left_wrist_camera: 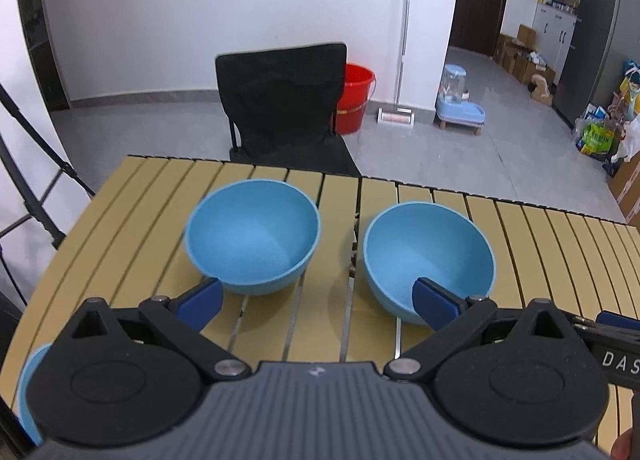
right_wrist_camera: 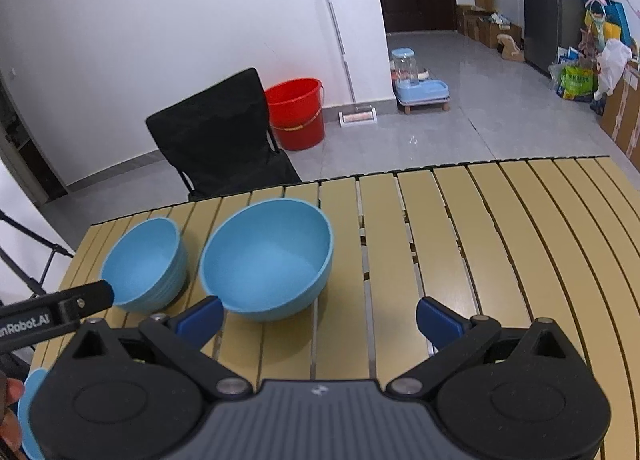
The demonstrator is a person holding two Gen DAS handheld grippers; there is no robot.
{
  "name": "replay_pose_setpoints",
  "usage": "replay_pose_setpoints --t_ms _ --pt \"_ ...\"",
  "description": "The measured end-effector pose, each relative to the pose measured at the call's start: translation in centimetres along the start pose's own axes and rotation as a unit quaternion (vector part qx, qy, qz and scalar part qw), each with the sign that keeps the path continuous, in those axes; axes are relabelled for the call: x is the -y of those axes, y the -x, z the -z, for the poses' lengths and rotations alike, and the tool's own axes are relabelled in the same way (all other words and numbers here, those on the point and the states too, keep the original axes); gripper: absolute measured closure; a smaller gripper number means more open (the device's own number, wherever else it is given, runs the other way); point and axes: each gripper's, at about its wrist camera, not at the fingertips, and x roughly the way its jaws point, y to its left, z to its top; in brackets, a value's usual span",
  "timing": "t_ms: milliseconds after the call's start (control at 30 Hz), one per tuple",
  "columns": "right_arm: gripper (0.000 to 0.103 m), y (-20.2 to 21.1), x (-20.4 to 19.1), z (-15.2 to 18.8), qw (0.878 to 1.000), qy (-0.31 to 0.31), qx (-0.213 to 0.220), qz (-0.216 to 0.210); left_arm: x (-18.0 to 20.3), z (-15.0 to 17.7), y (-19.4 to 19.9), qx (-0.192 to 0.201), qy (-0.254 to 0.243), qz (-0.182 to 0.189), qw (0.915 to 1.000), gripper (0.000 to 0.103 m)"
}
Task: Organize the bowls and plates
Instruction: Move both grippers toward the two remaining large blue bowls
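Left tool (left_wrist_camera: pixel 316 300) and right tool (right_wrist_camera: pixel 318 318): jaws wide apart, holding nothing. 2 blue bowls (left_wrist_camera: pixel 253 236) (left_wrist_camera: pixel 428 260) stand upright, mouths up, mid-frame on the desk (left_wrist_camera: pixel 540 244).

2 bowls (left_wrist_camera: pixel 254 236) (left_wrist_camera: pixel 428 256) sit side by side on the table (left_wrist_camera: pixel 540 244).

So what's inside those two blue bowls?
Nothing visible: the left bowl and right bowl both show bare blue insides. A blue finger covers part of the right bowl's near rim.
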Motion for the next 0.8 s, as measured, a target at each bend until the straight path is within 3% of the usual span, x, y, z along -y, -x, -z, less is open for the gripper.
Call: replay_pose_setpoints --t_ms 67,200,333,467,567,633,800 --pt "0.004 -1.3 0.3 -0.8 1.000 0.000 -0.005 -0.002 0.7 -0.7 -1.6 -0.008 -0.003 -0.001 1.0000 0.002" --pt "0.008 -3.8 0.8 -2.1 1.000 0.001 -0.014 0.000 1.9 -1.9 -4.8 -0.024 -0.008 -0.004 0.9997 0.014" --pt "0.016 -6.4 1.2 -3.3 1.000 -0.002 -0.026 -0.002 2.8 -2.8 -8.2 -0.043 -0.020 -0.008 0.9988 0.034" --pt "0.035 -9.2 1.6 -3.9 0.999 -0.011 -0.041 -0.007 3.4 -3.4 -10.8 -0.056 -0.034 -0.008 0.9978 0.050" --pt "0.052 -11.0 1.9 -4.2 0.998 -0.022 -0.053 -0.012 3.8 -3.6 -12.4 -0.064 -0.040 -0.005 0.9972 0.053" --pt "0.057 -12.0 2.1 -4.2 0.998 -0.025 -0.061 -0.017 4.0 -3.8 -13.2 -0.066 -0.039 -0.002 0.9970 0.055" --pt "0.075 -14.3 2.7 -3.9 0.996 -0.036 -0.075 -0.028 4.1 -4.0 -14.9 -0.075 -0.042 -0.003 0.9963 0.075"
